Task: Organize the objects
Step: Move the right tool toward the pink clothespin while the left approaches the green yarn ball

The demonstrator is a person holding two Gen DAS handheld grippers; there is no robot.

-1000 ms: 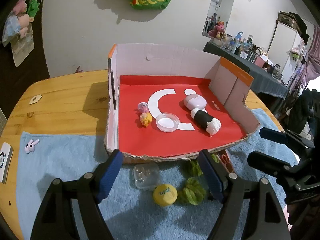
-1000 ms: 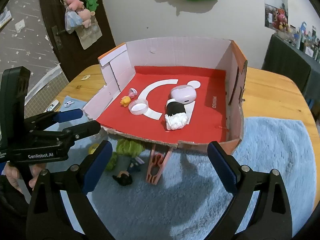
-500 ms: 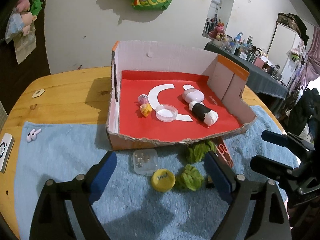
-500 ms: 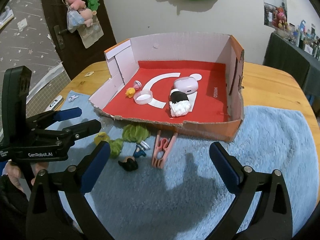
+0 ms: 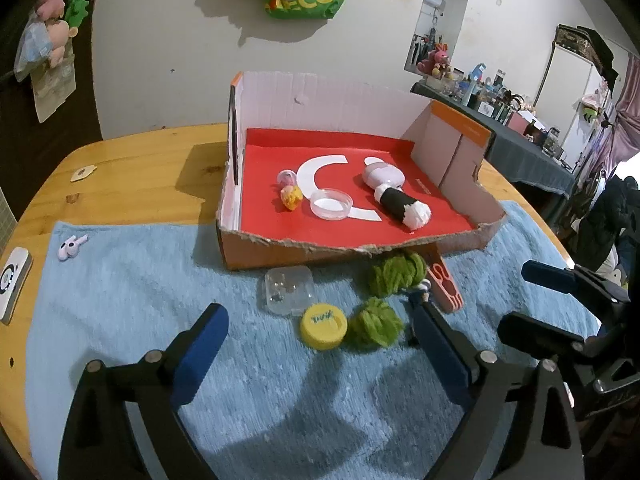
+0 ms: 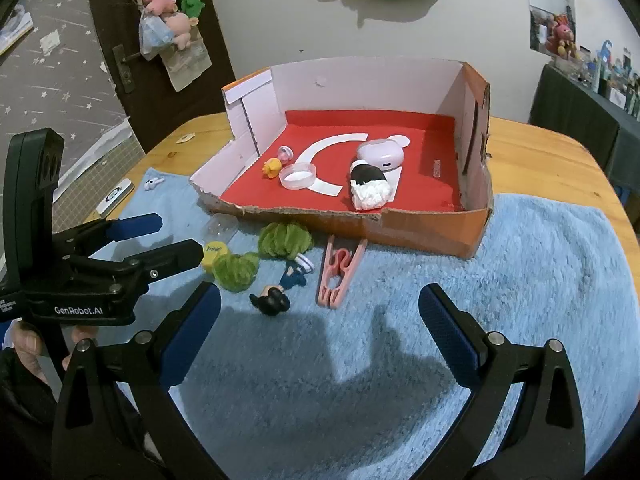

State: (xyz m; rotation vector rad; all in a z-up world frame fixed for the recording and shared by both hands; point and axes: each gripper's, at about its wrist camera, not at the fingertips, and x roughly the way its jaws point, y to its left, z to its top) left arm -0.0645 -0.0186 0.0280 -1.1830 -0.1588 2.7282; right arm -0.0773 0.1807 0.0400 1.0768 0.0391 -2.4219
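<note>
A cardboard box (image 5: 304, 254) with a red floor stands on a blue towel (image 5: 120, 292). In it lie a pink case (image 5: 382, 174), a black-and-white roll (image 5: 404, 206), a clear round lid (image 5: 331, 203), a yellow duck (image 5: 291, 197) and a pink ball (image 5: 287, 178). In front of the box lie a clear case (image 5: 287, 289), a yellow cap (image 5: 323, 326), two green yarn balls (image 5: 376, 326) (image 5: 396, 272), a pink clothespin (image 6: 340, 274) and a small doll (image 6: 280, 292). My left gripper (image 5: 320, 352) is open and empty over the towel. My right gripper (image 6: 320, 328) is open and empty.
A small white bunny figure (image 5: 71, 246) lies on the towel's left part. A white device (image 5: 12, 284) rests at the wooden table's (image 5: 132, 168) left edge. The left gripper (image 6: 160, 240) shows in the right wrist view at the left.
Both grippers have pulled back from the box toward the near edge, so the items on the towel now show in front of them. Nothing was picked up.
</note>
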